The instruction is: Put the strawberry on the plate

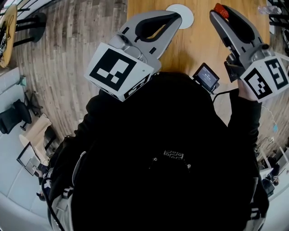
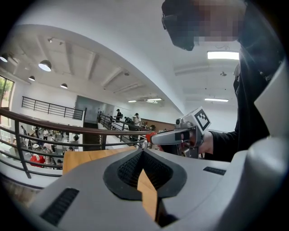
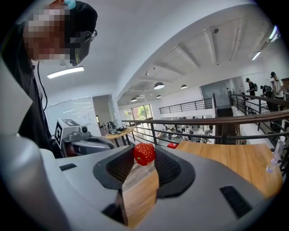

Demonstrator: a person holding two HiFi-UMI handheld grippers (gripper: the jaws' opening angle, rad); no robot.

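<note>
Head view, left to right:

- Left claw [image 1: 176, 18], upper centre: clenched, tips together, nothing in it. The left gripper view [image 2: 142, 151] confirms it: the tips meet, and only bare wooden table [image 2: 86, 158] shows through the gap behind them. In the head view its tip overlaps the near-left edge of the plate; can't tell if they touch.
- Plate [image 1: 186, 13], top centre on the table [image 1: 198, 43]: white, round, nothing on the part that shows.
- Right claw [image 1: 220, 12], upper right: grasping the strawberry [image 1: 220, 9] right at the fingertips. In the right gripper view [image 3: 144, 155] the jaws are part open, about the berry's width, and the pads press it from both sides. The strawberry [image 3: 144, 153] is red and bumpy, and sits at the very front of the jaws, with wood visible behind and below it.
- Strawberry vs plate: it is to the right of the plate and apart from it, so not on it.

Cross-check: the left gripper view shows the right claw [image 2: 152, 136] centre right, roughly level, with a red tip at its left end. The right gripper view shows the left claw [image 3: 86, 143] at left.
</note>
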